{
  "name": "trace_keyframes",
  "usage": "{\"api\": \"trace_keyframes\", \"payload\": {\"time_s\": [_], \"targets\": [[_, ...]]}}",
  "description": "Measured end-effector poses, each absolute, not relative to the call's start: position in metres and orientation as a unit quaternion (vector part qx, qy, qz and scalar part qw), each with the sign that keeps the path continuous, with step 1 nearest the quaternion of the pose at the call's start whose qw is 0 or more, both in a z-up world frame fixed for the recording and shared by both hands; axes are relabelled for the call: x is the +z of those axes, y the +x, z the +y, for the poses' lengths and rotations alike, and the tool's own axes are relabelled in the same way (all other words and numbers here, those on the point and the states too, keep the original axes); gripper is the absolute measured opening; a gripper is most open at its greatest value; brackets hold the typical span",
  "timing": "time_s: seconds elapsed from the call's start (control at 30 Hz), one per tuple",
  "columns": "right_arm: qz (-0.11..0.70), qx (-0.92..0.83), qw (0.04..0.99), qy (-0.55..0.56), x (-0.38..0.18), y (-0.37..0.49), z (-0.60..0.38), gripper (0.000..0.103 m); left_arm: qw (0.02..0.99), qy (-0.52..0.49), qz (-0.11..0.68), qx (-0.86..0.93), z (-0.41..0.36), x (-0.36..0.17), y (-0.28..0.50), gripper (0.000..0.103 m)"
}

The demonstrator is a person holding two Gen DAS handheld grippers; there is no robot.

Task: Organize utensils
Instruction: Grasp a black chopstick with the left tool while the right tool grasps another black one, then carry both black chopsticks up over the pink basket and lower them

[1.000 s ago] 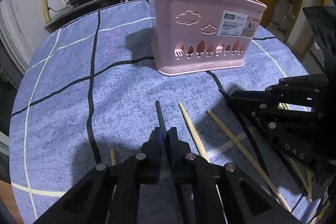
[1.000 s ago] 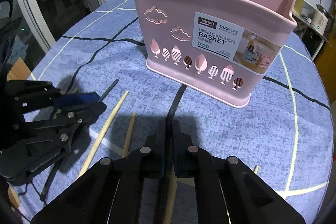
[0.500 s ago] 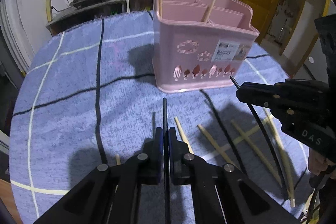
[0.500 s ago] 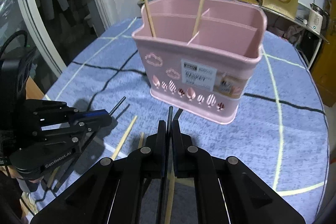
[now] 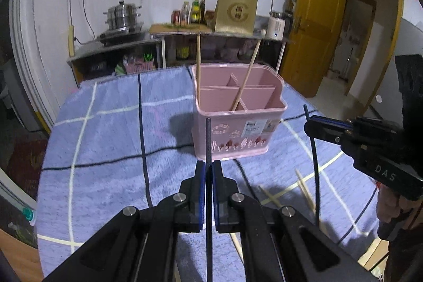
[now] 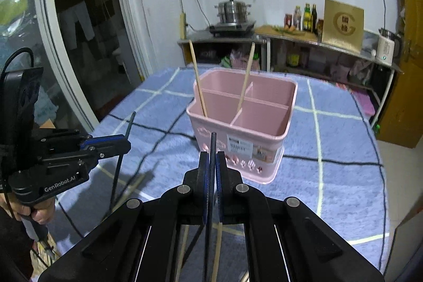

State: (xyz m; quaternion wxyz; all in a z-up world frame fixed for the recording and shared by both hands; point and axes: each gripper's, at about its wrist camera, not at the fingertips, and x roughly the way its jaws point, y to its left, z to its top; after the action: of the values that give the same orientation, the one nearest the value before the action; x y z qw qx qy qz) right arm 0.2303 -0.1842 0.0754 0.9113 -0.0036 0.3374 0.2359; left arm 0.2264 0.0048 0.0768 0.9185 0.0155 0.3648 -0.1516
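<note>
Carrying: each gripper holds one dark chopstick off the worktop (image 5: 111, 139), ahead of a drop into the basket, as I judge it.
Left gripper (image 5: 208, 168): jaws pressed together on the left dark chopstick (image 5: 208, 139), which points straight ahead; its tip overlaps the basket's near wall in the left wrist view.
Right gripper (image 6: 210, 159): jaws clamped on the right dark chopstick (image 6: 212, 147), tip likewise toward the basket front.
Basket (image 6: 264, 134): pink, divided, standing directly ahead of both grippers on the blue checked cloth.
Basket contents: two wooden chopsticks (image 6: 197, 81) lean upright in it, one in the front-left compartment, the other against the middle divider; the right-hand compartments look empty.
Loose pieces: more wooden chopsticks (image 5: 305, 186) lie on the cloth between the two grippers, below the jaws.
Next move: probably raising each tip above the rim, tilting the stick downward over a compartment, then releasing.
Risk: a thin stick may snag on a divider or glance off the rim.
</note>
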Motion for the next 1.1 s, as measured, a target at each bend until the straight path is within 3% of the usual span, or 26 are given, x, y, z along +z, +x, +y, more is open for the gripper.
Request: {"api": "trace_keyframes", "payload": {"time_s": [0.4,1.1], "targets": [[0.289,0.238,0.927,-0.004,0.109,0.203,-0.188,0.004,0.935,0.014,0.316,-0.161,0.001,0.125,0.189,0.004],[0.269,0.236,0.934,-0.009,0.121,0.194,-0.194,0.004,0.937,0.019,0.306,-0.170,-0.007,0.139,0.183,0.004]]}}
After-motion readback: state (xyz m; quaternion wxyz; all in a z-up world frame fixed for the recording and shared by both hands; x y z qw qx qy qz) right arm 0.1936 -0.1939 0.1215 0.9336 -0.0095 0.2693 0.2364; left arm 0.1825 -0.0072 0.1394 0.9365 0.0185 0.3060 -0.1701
